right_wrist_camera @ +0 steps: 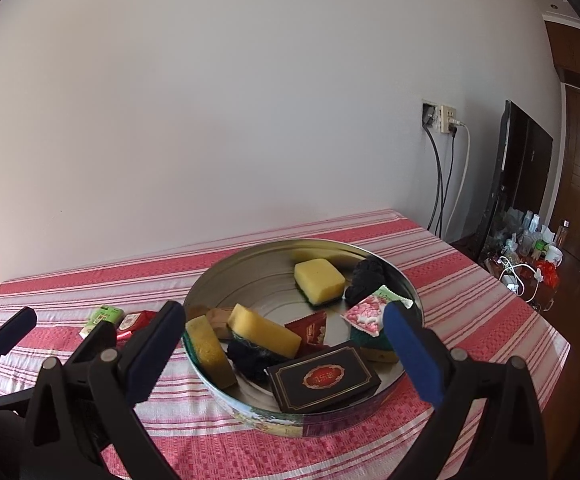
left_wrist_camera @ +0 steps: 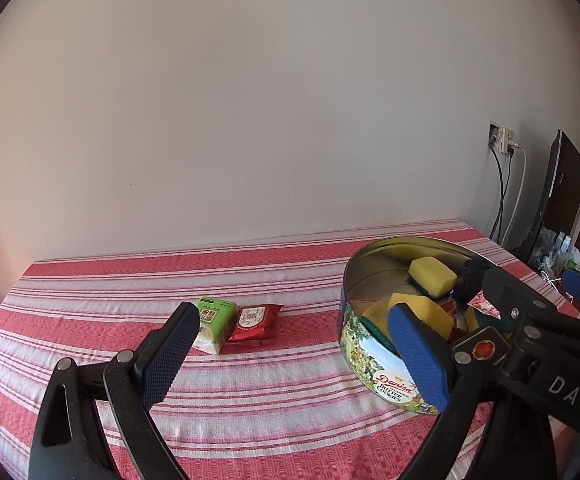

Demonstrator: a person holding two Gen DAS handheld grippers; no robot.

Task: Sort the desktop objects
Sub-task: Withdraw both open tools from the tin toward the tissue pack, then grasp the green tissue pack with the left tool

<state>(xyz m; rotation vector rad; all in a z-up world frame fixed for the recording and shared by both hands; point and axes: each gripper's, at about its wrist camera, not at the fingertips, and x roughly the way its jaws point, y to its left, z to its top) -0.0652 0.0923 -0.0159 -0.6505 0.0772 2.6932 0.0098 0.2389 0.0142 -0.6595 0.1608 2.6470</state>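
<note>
Round printed metal cookie tin (right_wrist_camera: pixel 250 412) is seen near the tabletop's right edge, filled with yellow sponges (right_wrist_camera: pixel 319 280), a black gold-trimmed box (right_wrist_camera: pixel 324 381), snack packets (right_wrist_camera: pixel 366 314) and dark cloth (right_wrist_camera: pixel 364 278). Green packet (left_wrist_camera: pixel 215 314) and red packet (left_wrist_camera: pixel 253 322) are left touching mid-table. Left gripper (left_wrist_camera: pixel 296 354) and right gripper (right_wrist_camera: pixel 286 354) are both spread, nothing held.

Table under a red-and-white striped tablecloth (right_wrist_camera: pixel 470 280), round Danisa butter cookie tin (left_wrist_camera: pixel 374 364) resting on it, green snack packet (left_wrist_camera: pixel 215 314) and red snack packet (left_wrist_camera: pixel 252 322) touching side by side, left of the tin
</note>
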